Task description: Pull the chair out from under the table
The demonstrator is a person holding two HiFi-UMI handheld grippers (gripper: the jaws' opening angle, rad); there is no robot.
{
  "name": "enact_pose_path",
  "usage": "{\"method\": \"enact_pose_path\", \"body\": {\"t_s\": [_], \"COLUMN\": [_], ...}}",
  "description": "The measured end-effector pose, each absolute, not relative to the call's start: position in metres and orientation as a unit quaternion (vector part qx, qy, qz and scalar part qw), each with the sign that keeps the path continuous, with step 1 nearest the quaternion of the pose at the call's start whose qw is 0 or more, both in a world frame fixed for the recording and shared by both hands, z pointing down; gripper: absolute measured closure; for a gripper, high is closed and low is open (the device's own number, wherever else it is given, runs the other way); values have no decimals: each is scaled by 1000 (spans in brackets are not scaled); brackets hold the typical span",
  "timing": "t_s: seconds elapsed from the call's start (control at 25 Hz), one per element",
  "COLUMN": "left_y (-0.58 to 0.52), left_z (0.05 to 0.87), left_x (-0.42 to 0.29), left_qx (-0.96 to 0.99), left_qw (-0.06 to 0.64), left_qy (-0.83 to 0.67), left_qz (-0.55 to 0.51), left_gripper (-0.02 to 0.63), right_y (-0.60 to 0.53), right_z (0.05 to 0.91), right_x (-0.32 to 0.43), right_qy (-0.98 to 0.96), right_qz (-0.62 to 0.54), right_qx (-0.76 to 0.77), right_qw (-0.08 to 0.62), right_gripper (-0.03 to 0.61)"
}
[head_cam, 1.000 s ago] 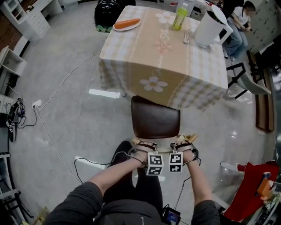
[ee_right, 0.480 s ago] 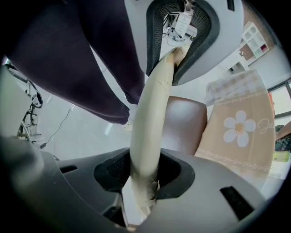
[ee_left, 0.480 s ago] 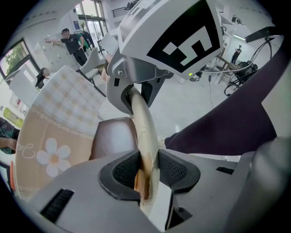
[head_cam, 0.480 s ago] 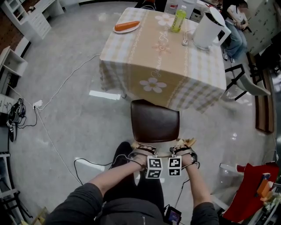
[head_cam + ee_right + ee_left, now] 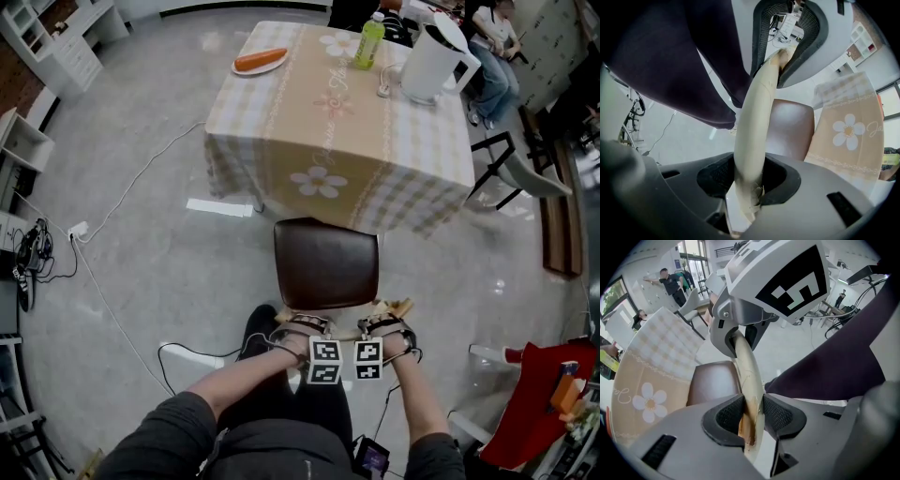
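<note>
Left gripper point(image 5: 751, 416): jaws clamped on the cream top rail point(image 5: 746, 366) of the chair back, ribbed pads pressed to both faces, pointed steeply down so the rail sat deep between them.

Right gripper point(image 5: 747, 180): likewise closed onto the same rail, just beside the left one, pointed straight down. A paired hold of this kind looked chosen to draw the chair squarely, without letting it swing.

Chair point(image 5: 326, 264): brown padded seat, facing the table, backrest nearest the person. Its far edge lay at or just beside the hanging hem of the cloth; most of the seat was already in the open. Judged largely pulled out, with perhaps a little more travel needed.

Table point(image 5: 337, 141): draped in a checked, flower-printed cloth. It carried a carrot on a plate point(image 5: 258, 60), a green bottle point(image 5: 368, 40) and a white kettle point(image 5: 427, 64), all well away from the near edge.

Floor: loose white cable point(image 5: 112, 300) to the left of the chair, clear of its legs as far as could be seen.
</note>
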State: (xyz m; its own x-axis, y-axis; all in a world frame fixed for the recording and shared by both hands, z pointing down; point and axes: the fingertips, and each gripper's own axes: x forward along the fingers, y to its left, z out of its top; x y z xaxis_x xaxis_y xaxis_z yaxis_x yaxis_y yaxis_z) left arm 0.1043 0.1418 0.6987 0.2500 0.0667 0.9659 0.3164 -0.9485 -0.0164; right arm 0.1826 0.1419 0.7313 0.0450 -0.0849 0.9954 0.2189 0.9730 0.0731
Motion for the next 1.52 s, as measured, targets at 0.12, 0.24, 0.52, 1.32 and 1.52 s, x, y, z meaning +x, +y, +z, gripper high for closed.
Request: {"method": "enact_pose_path", "body": {"t_s": [0.12,0.24,0.52,1.32,1.52], "left_y": [144,149,162,188,195], "left_z": [699,699,698,698,696], "left_x": [103,103,98,93,93], "left_qx": [-783,-783,-782,-776,-775], "left_qw": [105,104,106,92,78], "left_qy": [-126,-130,-140,-184,-201], "left_qz": [-601,-600,-598,-597,-594], "left_gripper": [472,472,472,471,471], "right_y": [145,150,164,192,199], "right_z": [732,731,731,732,732], "right_x": [181,181,176,171,173], "right_qy": [-684,-684,-684,-684,-683], "right_qz": [-103,-101,-95,-78,-76], "right_qx": [-47,-46,-43,-44,-48], "right_qw": [720,721,721,724,725], "right_gripper": [446,446,446,445,445]}}
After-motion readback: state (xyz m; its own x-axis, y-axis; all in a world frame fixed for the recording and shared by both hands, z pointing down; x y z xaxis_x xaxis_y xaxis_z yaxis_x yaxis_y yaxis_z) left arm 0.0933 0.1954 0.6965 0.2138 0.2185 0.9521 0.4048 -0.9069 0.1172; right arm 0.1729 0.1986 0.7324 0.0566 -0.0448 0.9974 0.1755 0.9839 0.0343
